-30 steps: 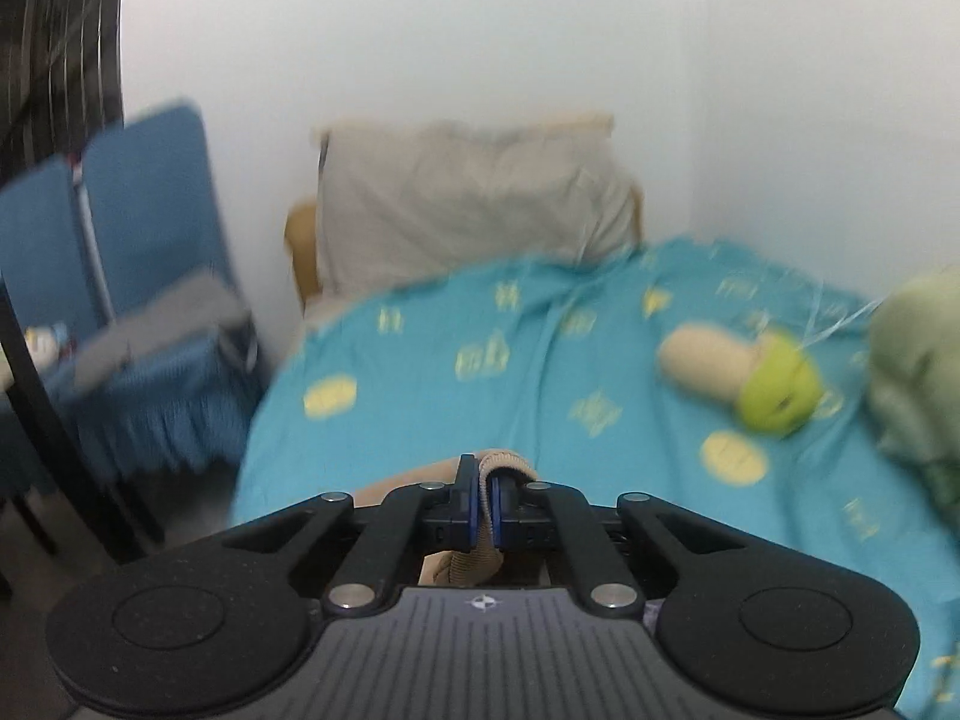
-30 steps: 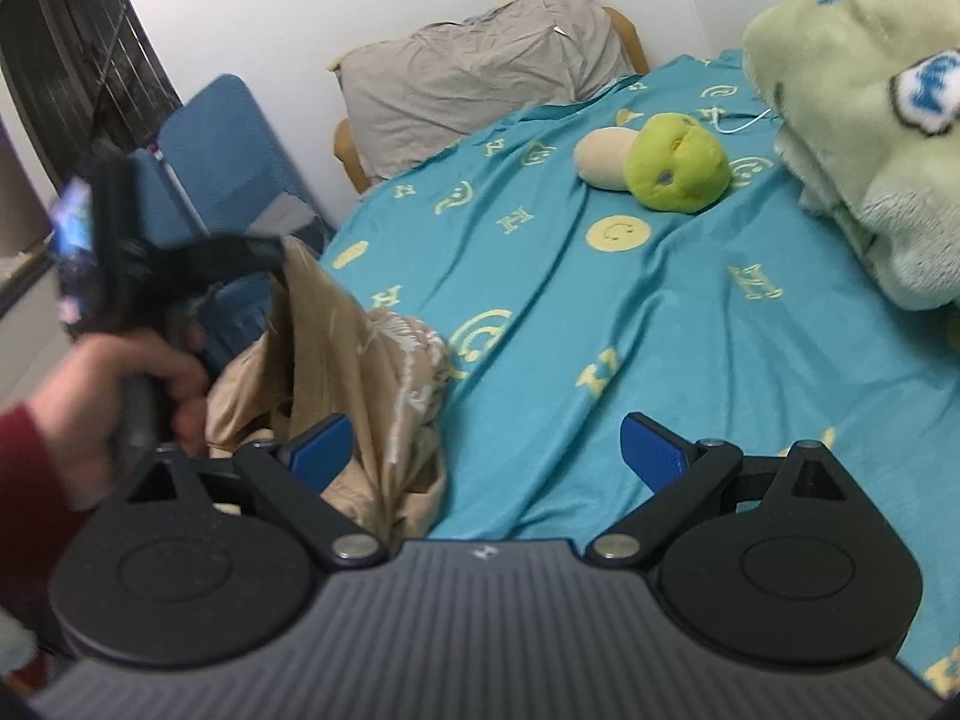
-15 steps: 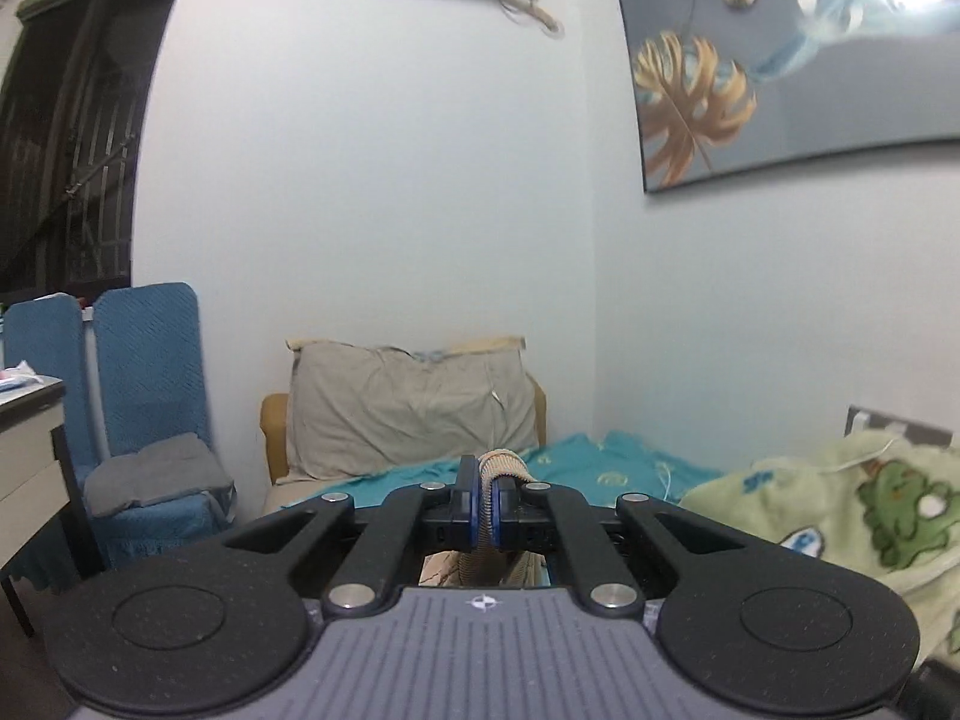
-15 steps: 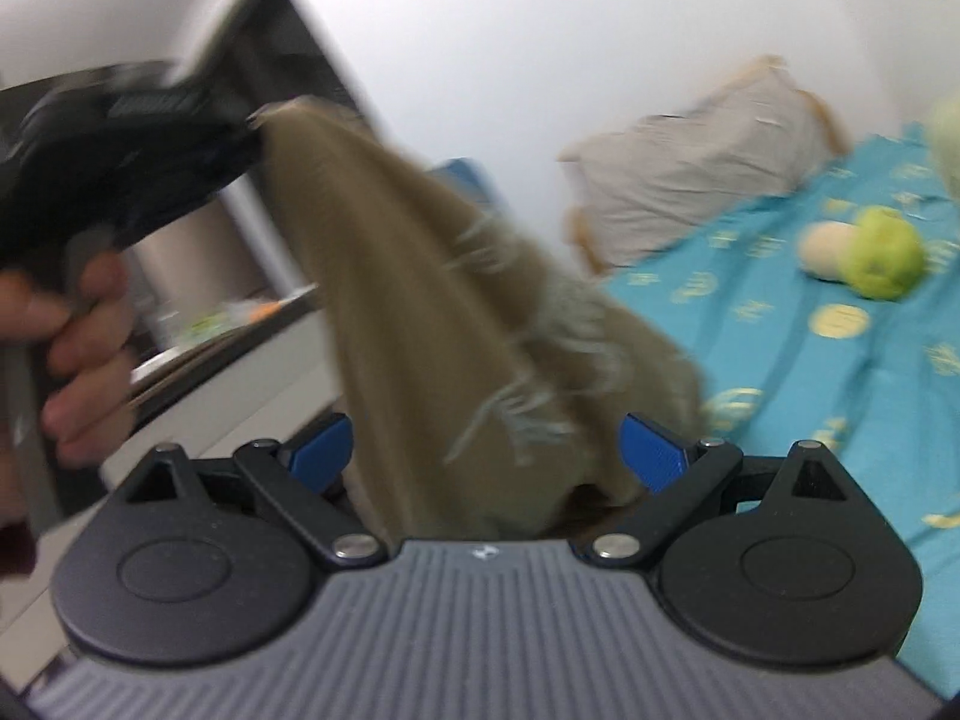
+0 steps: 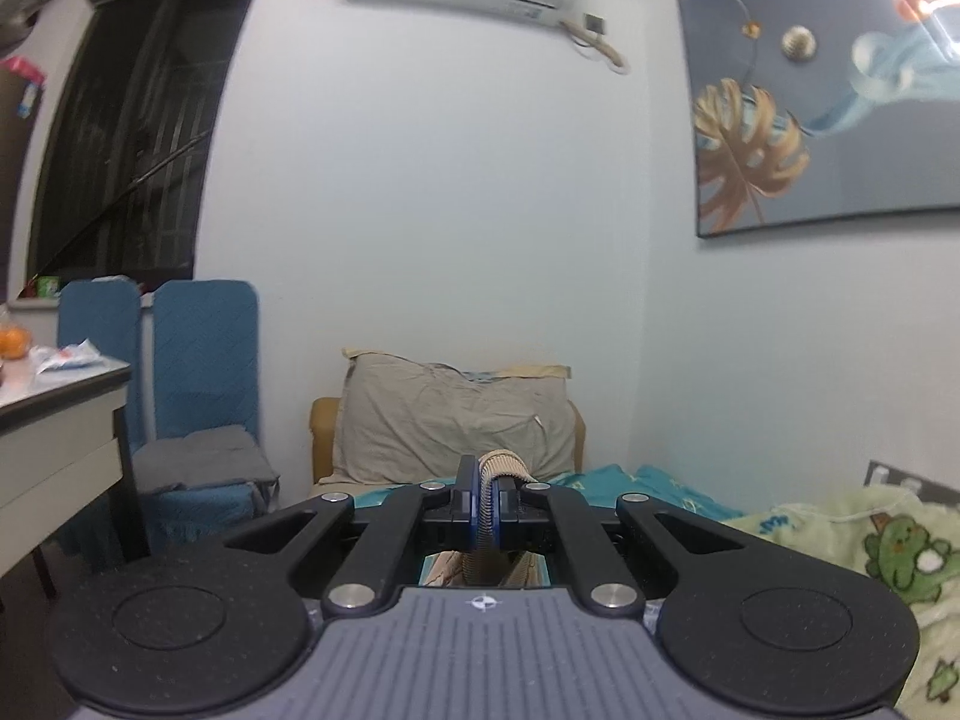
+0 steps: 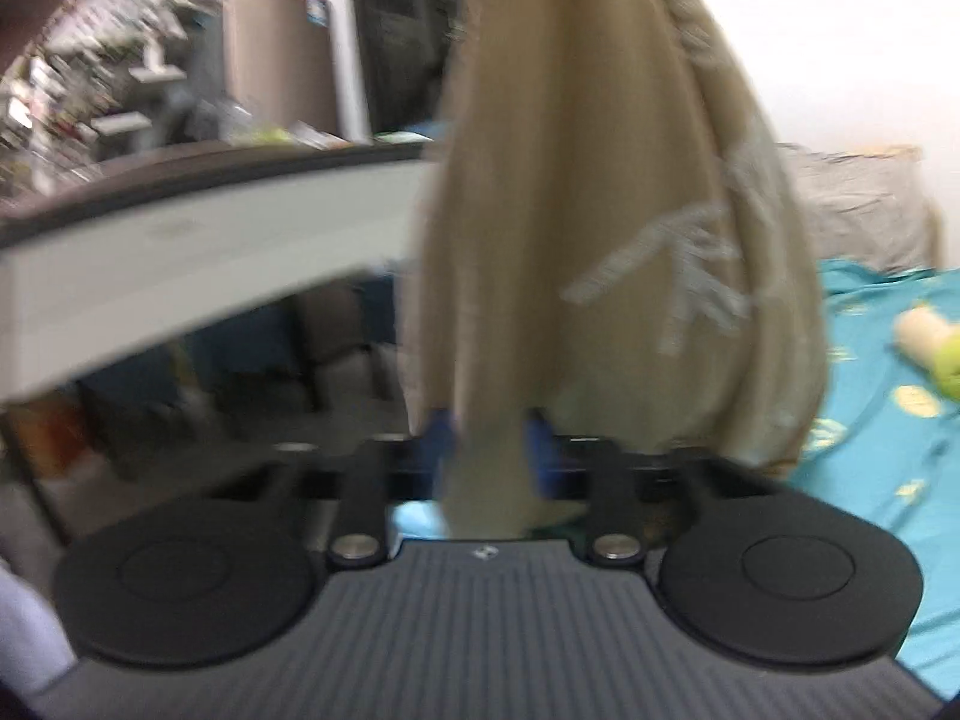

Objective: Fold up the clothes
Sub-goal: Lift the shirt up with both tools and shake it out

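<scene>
A tan garment [image 6: 570, 210] with a pale printed pattern hangs in a long drape high above the bed, blurred in the right wrist view. My left gripper [image 5: 487, 480] is shut on a folded edge of the garment [image 5: 507, 461], which pokes out above the blue pads, while more cloth shows below the fingers. My right gripper [image 6: 489, 438] has its blue pads drawn in against the lower part of the hanging cloth, which fills the gap between them.
A bed with a teal sheet [image 6: 888, 450] lies to the right, with a grey pillow [image 5: 450, 420], a green plush toy [image 6: 936, 354] and a green fleece blanket [image 5: 870, 540]. A white desk [image 5: 60, 414] and blue chairs [image 5: 204, 360] stand at the left.
My left gripper has lifted the garment high off the bed and now faces the wall. My right gripper's fingers went from wide apart to closed in on the hanging cloth.
</scene>
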The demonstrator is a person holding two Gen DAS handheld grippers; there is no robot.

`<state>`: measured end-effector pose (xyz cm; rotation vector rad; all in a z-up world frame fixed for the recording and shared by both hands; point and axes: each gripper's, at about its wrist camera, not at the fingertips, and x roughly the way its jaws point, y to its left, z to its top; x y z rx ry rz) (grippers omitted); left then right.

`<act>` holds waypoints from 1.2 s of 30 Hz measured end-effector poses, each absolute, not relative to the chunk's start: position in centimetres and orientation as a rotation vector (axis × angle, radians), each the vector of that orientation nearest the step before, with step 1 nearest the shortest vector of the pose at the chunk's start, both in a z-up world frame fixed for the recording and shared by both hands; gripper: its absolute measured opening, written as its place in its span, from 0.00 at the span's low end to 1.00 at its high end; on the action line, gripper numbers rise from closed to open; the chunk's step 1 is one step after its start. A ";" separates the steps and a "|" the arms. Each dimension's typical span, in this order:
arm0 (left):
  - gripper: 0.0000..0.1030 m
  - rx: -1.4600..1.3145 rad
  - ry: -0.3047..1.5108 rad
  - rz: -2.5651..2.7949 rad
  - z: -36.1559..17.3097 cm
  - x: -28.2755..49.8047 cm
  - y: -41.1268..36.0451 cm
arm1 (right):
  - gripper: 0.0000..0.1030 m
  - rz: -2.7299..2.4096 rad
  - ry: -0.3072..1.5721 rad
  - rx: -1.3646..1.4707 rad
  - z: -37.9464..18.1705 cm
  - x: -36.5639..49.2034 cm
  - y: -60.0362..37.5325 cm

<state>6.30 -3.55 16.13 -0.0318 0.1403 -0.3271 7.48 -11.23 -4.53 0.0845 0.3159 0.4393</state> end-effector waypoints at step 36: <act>0.04 -0.076 0.177 -0.229 15.4 6.7 -2.7 | 0.05 0.355 0.466 0.166 -3.1 7.8 -17.1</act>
